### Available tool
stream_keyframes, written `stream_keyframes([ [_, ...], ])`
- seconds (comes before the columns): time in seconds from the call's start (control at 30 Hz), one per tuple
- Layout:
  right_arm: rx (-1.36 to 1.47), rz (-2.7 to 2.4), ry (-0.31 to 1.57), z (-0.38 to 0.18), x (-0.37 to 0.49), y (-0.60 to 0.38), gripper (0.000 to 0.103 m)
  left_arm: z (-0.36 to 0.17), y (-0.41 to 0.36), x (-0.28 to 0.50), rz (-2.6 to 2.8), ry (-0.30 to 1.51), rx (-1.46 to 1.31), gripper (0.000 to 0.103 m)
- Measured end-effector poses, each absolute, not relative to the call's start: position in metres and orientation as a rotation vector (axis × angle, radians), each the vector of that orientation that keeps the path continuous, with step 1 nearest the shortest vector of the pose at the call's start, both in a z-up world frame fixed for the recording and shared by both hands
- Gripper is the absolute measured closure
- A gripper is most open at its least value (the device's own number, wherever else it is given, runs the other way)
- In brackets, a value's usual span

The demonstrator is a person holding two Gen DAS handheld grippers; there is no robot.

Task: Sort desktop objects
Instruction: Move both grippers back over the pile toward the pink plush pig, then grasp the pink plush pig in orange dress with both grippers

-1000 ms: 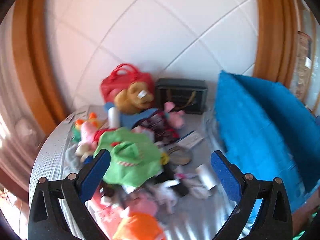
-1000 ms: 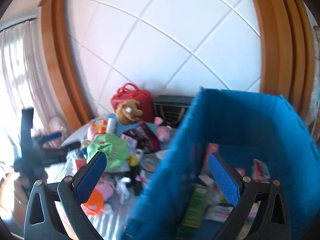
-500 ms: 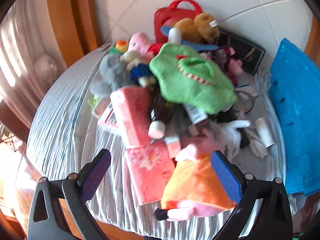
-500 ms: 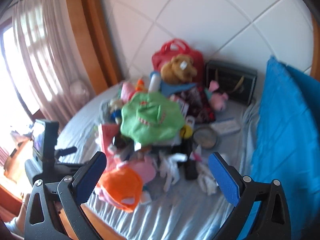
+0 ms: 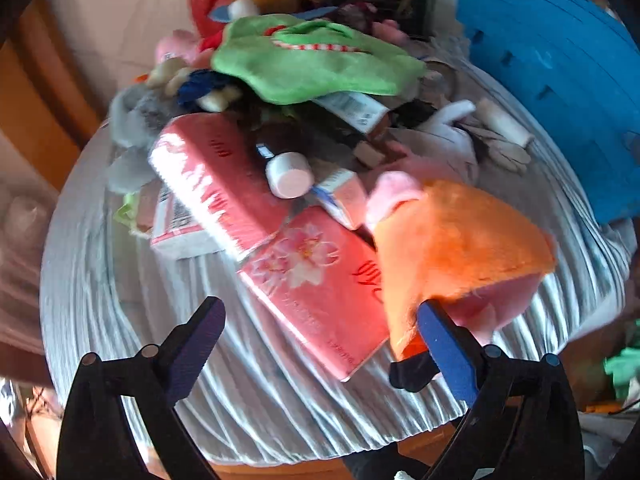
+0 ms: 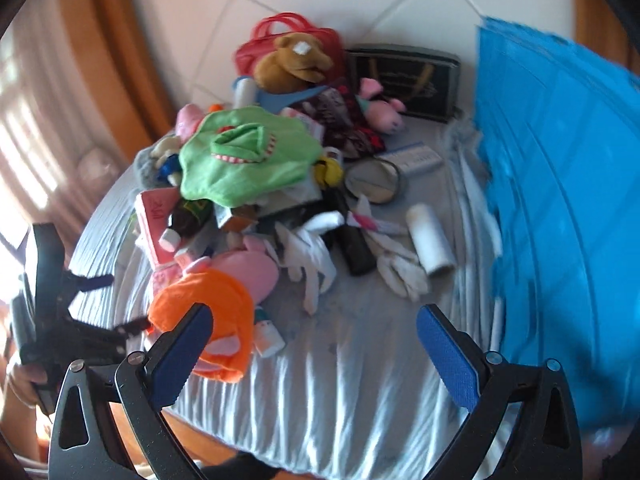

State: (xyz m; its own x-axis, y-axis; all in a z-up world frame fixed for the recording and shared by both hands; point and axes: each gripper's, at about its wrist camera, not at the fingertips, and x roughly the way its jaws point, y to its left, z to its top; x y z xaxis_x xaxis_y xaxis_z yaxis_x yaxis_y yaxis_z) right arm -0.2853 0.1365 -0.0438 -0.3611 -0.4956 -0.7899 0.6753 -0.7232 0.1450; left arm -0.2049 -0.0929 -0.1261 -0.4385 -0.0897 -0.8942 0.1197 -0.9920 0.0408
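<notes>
Pink tissue packs (image 5: 320, 280), red script unreadable, before left gripper (image 5: 320, 344), jaws wide; right gripper (image 6: 316, 344) likewise.

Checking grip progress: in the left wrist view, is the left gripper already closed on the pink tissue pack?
No, the left gripper is open above the pink tissue pack, gripping nothing.

White panelled wall (image 6: 320, 4) with wooden frame (image 6: 120, 60) behind. Sheer curtain (image 6: 28, 140), probably over a window, glows left. Grey striped cloth (image 6: 340, 400) covers the surface.
</notes>
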Motion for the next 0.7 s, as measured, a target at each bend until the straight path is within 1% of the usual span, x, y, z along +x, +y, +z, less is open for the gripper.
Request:
stream_keyframes([
  [0.1, 1.182, -2.218, 0.205, -0.049, -0.271, 0.148, 0.000, -0.135, -0.062, -0.220, -2.757, -0.062, 1.682, 0.005],
  [0.27, 1.263, -2.421, 0.090, -0.054, -0.241, 0.176, 0.000, -0.150, -0.001, -0.257, -2.979, -0.099, 1.796, 0.005],
  [0.37, 1.314, -2.478, 0.064, -0.061, -0.234, 0.183, 0.000, -0.146, 0.017, -0.260, -3.003, -0.196, 1.799, 0.005],
  [0.43, 1.340, -2.492, 0.056, -0.070, -0.231, 0.184, 0.000, -0.137, 0.011, -0.251, -3.048, -0.215, 1.781, 0.005],
  [0.57, 1.394, -2.460, 0.013, -0.093, -0.227, 0.176, 0.000, -0.121, -0.031, -0.226, -3.058, -0.308, 1.668, 0.005],
  [0.63, 1.400, -2.420, 0.019, -0.106, -0.226, 0.163, 0.000, -0.121, -0.052, -0.221, -3.013, -0.352, 1.631, 0.005],
  [0.7, 1.411, -2.366, 0.036, -0.120, -0.226, 0.143, 0.000, -0.125, -0.072, -0.223, -2.956, -0.355, 1.626, 0.005],
])
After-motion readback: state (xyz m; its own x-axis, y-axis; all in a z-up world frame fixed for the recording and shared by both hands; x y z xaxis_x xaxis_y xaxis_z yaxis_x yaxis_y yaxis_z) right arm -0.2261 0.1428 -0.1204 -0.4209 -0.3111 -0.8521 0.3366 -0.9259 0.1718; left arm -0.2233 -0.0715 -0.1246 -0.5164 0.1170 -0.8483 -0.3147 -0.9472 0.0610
